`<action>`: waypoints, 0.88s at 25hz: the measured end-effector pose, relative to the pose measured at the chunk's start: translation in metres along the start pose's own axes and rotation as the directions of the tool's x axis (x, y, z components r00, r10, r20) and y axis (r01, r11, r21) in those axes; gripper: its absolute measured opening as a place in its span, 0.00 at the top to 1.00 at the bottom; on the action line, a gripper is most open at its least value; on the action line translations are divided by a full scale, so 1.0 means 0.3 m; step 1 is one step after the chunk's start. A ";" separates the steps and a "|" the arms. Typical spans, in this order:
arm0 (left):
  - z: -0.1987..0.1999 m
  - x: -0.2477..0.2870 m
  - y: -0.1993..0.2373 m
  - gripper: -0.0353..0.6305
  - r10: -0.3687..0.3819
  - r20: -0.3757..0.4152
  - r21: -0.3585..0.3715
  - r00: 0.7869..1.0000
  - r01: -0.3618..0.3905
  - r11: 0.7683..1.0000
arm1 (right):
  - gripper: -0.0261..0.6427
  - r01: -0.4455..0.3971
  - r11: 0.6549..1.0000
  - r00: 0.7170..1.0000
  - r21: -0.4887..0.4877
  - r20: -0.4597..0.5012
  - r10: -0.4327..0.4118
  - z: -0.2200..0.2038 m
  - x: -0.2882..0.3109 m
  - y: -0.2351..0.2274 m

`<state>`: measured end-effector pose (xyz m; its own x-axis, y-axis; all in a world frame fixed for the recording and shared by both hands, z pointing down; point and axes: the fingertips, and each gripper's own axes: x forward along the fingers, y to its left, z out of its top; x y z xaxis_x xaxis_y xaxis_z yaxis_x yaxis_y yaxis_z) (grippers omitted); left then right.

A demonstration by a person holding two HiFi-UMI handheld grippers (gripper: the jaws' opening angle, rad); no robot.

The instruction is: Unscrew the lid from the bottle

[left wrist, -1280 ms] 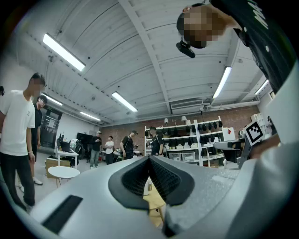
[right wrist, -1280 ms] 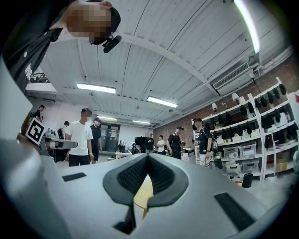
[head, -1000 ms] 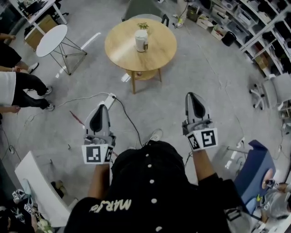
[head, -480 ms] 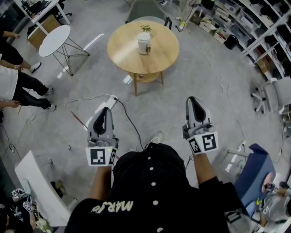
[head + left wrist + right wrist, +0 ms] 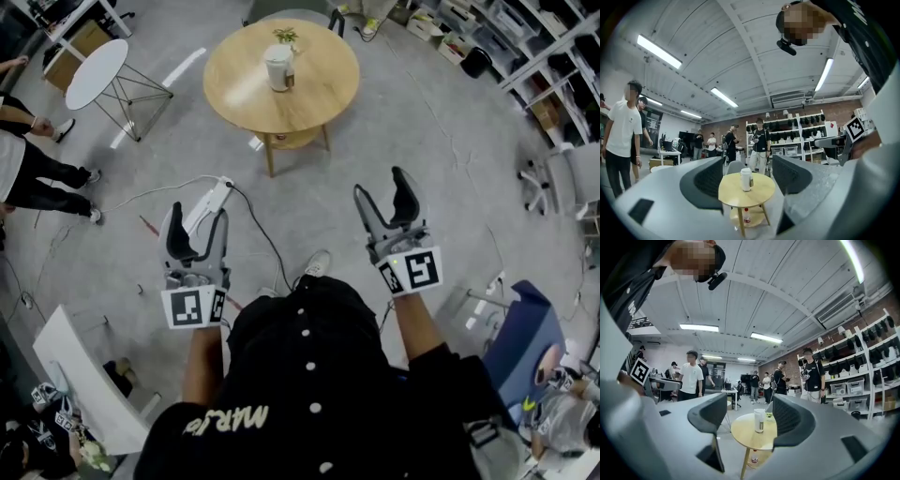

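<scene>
A white bottle with a dark label sits on the pale wooden desk over a mottled grey floor, while the left gripper and right gripper are grey with black fingers and black-and-white square-patterned cubes, beside a black shirt with white buttons.

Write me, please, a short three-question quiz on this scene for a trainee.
1. True or false: the bottle stands on the round wooden table.
2. The left hand-held gripper has its jaws: A) shut on the bottle; B) apart and empty; C) pressed together, empty.
3. What stands beside the bottle on the table?
Key: 1 true. 2 B; they have just been opening, with nothing between them. 3 a small potted plant.
</scene>
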<state>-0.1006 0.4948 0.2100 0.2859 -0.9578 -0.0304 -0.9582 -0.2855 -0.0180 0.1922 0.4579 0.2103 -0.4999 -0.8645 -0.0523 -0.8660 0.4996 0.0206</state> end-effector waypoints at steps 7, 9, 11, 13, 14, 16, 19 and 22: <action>-0.001 0.094 -0.092 0.47 0.033 0.004 0.018 0.999 -0.033 0.999 | 0.52 -0.044 0.999 0.999 0.014 0.011 0.044 -0.015 0.020 -0.125; -0.007 0.121 -0.117 0.47 0.041 -0.003 0.021 0.999 -0.041 0.999 | 0.52 -0.049 0.999 0.999 0.014 0.012 0.049 -0.021 0.020 -0.167; -0.009 0.139 -0.133 0.47 0.045 -0.010 0.020 0.999 -0.045 0.999 | 0.52 -0.051 0.998 0.999 0.024 0.010 0.051 -0.026 0.021 -0.199; -0.011 0.150 -0.139 0.47 0.045 -0.019 0.028 0.999 -0.045 0.999 | 0.52 -0.052 0.998 0.999 0.035 0.009 0.052 -0.031 0.022 -0.219; -0.014 0.156 -0.141 0.47 0.043 -0.022 0.036 0.999 -0.042 0.998 | 0.52 -0.050 0.998 0.999 0.037 0.007 0.050 -0.034 0.022 -0.228; -0.020 0.174 -0.138 0.47 0.037 -0.022 0.037 0.999 -0.036 0.999 | 0.52 -0.044 0.998 0.999 0.040 0.004 0.044 -0.047 0.031 -0.236; -0.031 0.210 -0.122 0.47 0.032 -0.020 0.023 0.999 -0.031 0.999 | 0.52 -0.045 0.998 0.999 0.047 -0.001 0.046 -0.071 0.069 -0.235; -0.048 0.261 -0.113 0.47 0.018 -0.023 0.019 1.000 -0.017 1.000 | 0.52 -0.042 0.998 0.999 0.042 -0.004 0.042 -0.078 0.110 -0.252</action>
<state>-0.0459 0.4290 0.2225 0.2687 -0.9632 -0.0075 -0.9626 -0.2683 -0.0369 0.2411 0.3904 0.2303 -0.5361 -0.8428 -0.0475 -0.8431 0.5374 -0.0193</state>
